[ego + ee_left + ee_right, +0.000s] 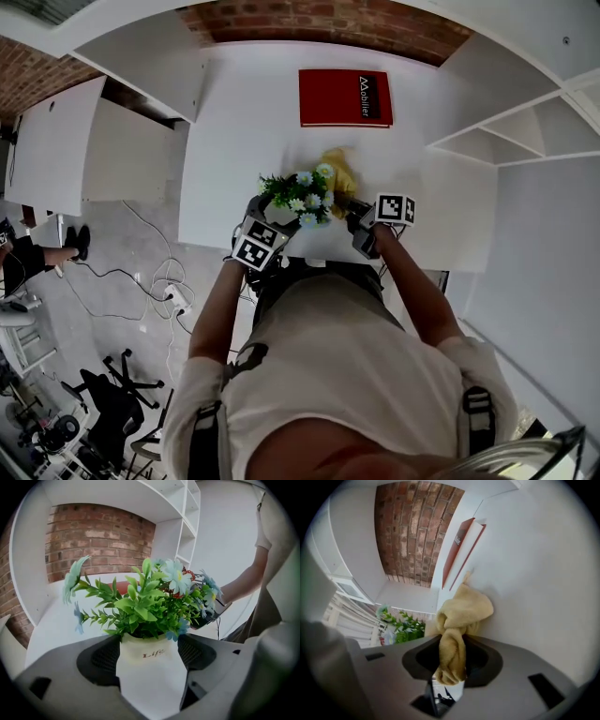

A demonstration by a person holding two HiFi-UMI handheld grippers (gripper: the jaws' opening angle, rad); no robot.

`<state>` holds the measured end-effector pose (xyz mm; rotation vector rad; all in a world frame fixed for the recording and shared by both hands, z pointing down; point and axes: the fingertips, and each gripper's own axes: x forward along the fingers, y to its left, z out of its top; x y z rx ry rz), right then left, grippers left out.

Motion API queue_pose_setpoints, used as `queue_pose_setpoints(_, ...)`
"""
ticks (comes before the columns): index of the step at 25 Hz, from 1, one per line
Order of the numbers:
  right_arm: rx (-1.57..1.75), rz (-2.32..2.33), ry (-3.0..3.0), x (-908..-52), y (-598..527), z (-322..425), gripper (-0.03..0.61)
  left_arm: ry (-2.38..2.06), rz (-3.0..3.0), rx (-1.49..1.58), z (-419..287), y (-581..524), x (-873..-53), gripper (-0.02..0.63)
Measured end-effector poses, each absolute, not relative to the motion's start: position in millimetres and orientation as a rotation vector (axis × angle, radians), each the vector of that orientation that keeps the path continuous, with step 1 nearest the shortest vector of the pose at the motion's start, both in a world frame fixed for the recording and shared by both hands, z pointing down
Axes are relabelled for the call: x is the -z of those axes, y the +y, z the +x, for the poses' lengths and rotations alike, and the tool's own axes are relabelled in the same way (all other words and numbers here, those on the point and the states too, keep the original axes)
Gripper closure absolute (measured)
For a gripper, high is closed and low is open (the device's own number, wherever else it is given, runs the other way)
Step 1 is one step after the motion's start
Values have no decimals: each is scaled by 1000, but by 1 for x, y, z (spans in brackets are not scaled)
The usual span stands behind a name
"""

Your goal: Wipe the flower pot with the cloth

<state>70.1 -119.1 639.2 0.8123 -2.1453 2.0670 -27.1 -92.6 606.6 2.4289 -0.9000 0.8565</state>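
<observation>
Head view: flower pot (298, 217) sits at near edge of white table (244, 122), mostly hidden under its own plant (302, 192), between the two grippers. Left gripper (267, 223) on pot's left, right gripper (359, 214) on its right, both close in. Left gripper view: pot (149, 672) upright, tapering downward, standing right between the spread jaws of left gripper (149, 656); pads sit just beside the upper walls, jaws wide apart, no clear squeeze seen, so reads as bracketing rather than clamped. Right gripper view: right gripper (452, 656) closed on yellow cloth (461, 609), twisted tail pinched between pads, bunched end sticking out ahead of the jaws. Key relation: from the cloth, the plant (401, 625) lies off to the left and a bit back, so cloth bunch (339, 169) points past the pot, not at it. Likely next move needs right gripper to swing the cloth leftward onto pot's right wall, below the leaves, while left gripper steadies. Pot's long axis is vertical, so wiping strokes probably run up-down or around.
</observation>
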Motion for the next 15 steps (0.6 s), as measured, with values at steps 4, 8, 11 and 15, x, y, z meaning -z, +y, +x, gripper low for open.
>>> queue_pose_setpoints(4,-1948,878,-2058,-659,-106,77,472,-899,2444,-830,-29,-94,-607,244)
queue_pose_setpoints(8,-1889,895,-2057,-649,-103,80,476,-878,2470,-803,-36,-101,-601,243)
queue_pose_setpoints(11,-1882,870,-2160,-615,-109,77,479,-864,2500,-783,-37,-107,-594,238)
queue_pose_setpoints(15,-1922,875,-2269,-572,-115,69,478,-826,2504,-722,-33,-108,-592,236)
